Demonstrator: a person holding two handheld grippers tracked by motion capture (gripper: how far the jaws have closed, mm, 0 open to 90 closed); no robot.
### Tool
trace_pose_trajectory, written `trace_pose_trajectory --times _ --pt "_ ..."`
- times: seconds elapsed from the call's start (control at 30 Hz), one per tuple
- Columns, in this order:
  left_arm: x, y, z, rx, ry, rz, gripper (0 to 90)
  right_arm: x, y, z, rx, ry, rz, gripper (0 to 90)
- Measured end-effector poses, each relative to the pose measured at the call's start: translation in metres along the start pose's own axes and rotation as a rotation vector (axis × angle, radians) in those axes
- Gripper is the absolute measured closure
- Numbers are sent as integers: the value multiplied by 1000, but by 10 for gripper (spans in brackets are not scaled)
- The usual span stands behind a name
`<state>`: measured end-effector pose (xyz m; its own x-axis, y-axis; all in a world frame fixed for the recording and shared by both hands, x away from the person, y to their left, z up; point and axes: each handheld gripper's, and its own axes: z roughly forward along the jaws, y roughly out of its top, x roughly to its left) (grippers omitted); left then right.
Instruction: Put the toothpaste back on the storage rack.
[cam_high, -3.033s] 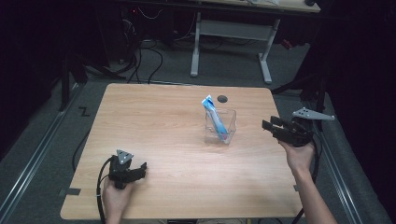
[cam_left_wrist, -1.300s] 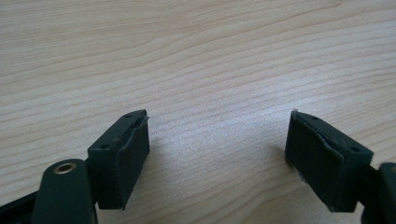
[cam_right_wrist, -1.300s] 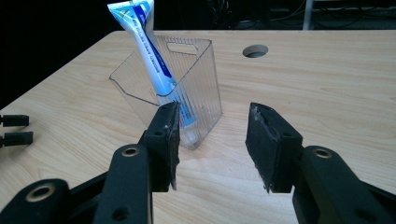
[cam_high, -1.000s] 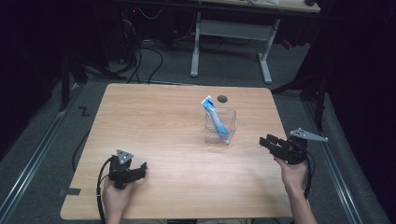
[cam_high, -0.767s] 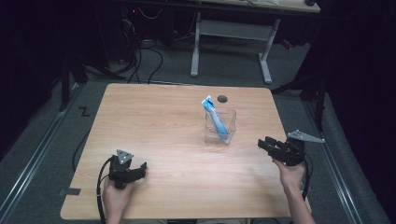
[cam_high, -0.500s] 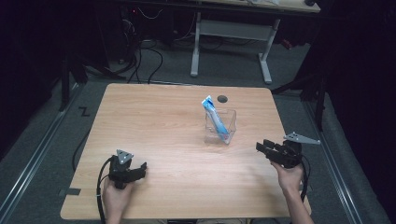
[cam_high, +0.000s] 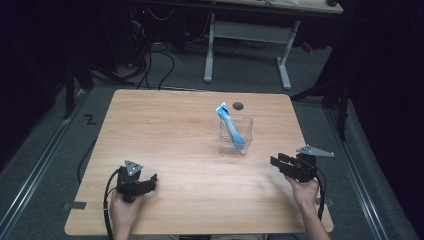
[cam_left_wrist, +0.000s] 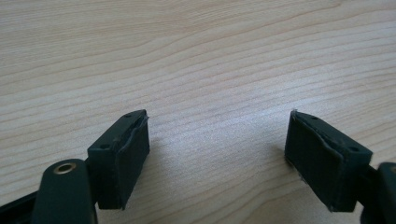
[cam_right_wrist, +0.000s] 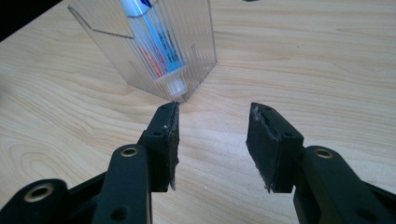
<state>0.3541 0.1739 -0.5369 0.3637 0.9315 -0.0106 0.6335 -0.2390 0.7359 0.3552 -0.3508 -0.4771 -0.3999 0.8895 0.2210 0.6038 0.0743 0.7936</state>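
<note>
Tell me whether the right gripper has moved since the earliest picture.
Yes. The right gripper has come nearer the person along the table's right edge, away from the clear container.

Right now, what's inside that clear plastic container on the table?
The clear container holds one toothpaste tube, blue and white, leaning cap-down with its flat end poking above the rim. The ribbed walls blur the print on the tube, so the brand cannot be read.

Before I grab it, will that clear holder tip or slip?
The clear holder looks thin-walled and light, so it would probably slide. The toothpaste tube leans above its rim, so a high push may tip it. Its ribbed walls may flex.
</note>
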Motion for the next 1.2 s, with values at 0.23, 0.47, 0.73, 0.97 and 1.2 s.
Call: trace_pose_trajectory --times 0.23,0.47,0.73,0.97,1.2 --pt "0 0 0 0 0 0 223 1 -4 9 24 -17 -17 524" --pt "0 0 0 1 0 1 223 6 -6 22 61 -38 -47 522" --pt "0 0 0 0 1 1 223 9 -9 35 84 -62 -76 514" --pt "0 0 0 -2 0 -1 223 7 -20 45 94 -90 -70 513" --pt "0 0 0 -2 0 -1 223 12 -22 52 102 -103 -84 512"
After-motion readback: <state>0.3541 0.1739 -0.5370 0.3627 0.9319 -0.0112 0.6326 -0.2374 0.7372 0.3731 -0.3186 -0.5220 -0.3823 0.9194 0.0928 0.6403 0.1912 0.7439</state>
